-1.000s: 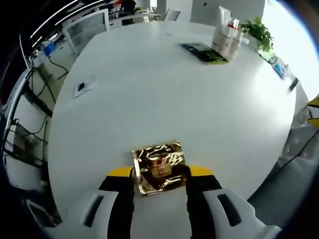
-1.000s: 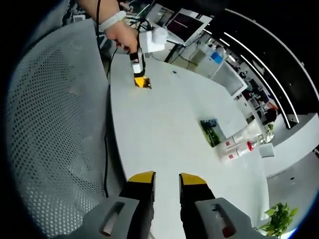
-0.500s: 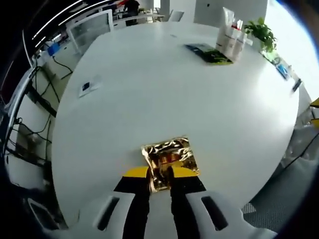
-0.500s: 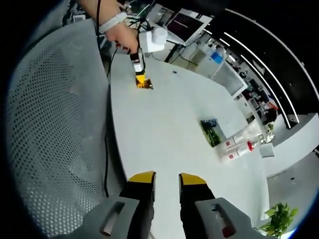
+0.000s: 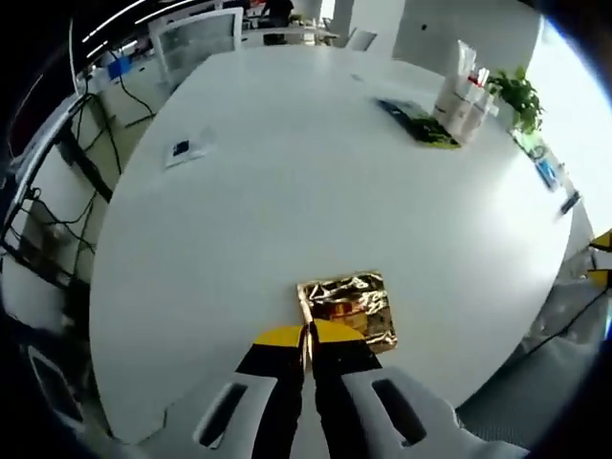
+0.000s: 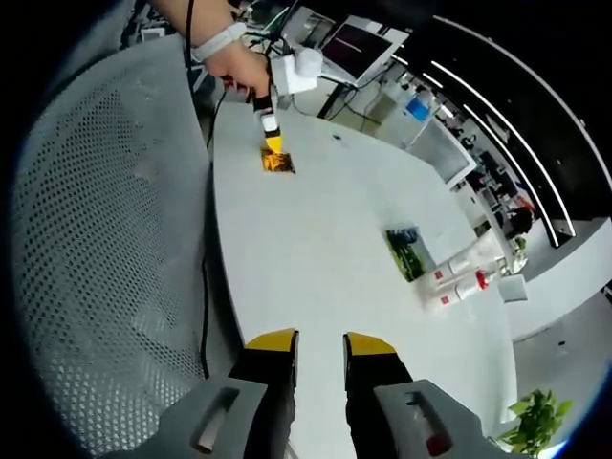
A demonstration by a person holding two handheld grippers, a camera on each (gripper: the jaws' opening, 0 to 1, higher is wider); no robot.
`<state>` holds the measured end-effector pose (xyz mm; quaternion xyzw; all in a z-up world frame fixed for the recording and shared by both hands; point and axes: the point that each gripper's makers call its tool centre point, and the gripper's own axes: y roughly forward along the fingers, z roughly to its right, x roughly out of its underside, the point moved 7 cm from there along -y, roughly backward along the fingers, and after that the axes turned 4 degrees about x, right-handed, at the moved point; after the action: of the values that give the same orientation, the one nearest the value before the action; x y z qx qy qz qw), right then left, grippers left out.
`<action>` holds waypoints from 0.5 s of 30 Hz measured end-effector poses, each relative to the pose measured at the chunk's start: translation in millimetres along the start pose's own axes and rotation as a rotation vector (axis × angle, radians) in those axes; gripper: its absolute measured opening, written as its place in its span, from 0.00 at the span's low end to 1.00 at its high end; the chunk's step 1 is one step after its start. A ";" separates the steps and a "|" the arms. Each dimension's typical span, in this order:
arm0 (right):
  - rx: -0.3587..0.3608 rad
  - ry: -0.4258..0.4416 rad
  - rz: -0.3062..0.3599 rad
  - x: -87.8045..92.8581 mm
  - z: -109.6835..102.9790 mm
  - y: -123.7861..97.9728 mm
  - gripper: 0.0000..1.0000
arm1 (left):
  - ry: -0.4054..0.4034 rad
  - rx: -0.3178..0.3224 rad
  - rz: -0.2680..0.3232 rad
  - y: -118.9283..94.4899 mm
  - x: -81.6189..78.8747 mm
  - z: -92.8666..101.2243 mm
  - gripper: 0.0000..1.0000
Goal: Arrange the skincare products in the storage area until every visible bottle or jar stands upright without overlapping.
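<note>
On table (image 5: 287, 210): left gripper (image 5: 306, 337) pinching gold sachet (image 5: 349, 306) edge.

The left gripper (image 5: 308, 337) has closed its jaws on the gold foil sachet's (image 5: 348, 305) edge.

The left tool (image 5: 307, 337) pinches the near edge of a gold foil packet (image 5: 348, 308) lying on the white counter (image 5: 287, 182); bottles (image 5: 461, 96) stand at its far edge.
</note>
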<state>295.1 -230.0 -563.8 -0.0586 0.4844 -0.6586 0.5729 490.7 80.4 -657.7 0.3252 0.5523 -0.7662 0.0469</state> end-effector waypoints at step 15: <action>-0.003 0.002 -0.003 0.3 -0.2 0.6 0.12 | -0.079 -0.015 0.013 13.8 -3.0 26.4 0.61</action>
<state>295.3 -230.0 -564.4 -0.0596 0.4859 -0.6589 0.5712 487.2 51.1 -662.7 0.2978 0.5539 -0.7738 0.0759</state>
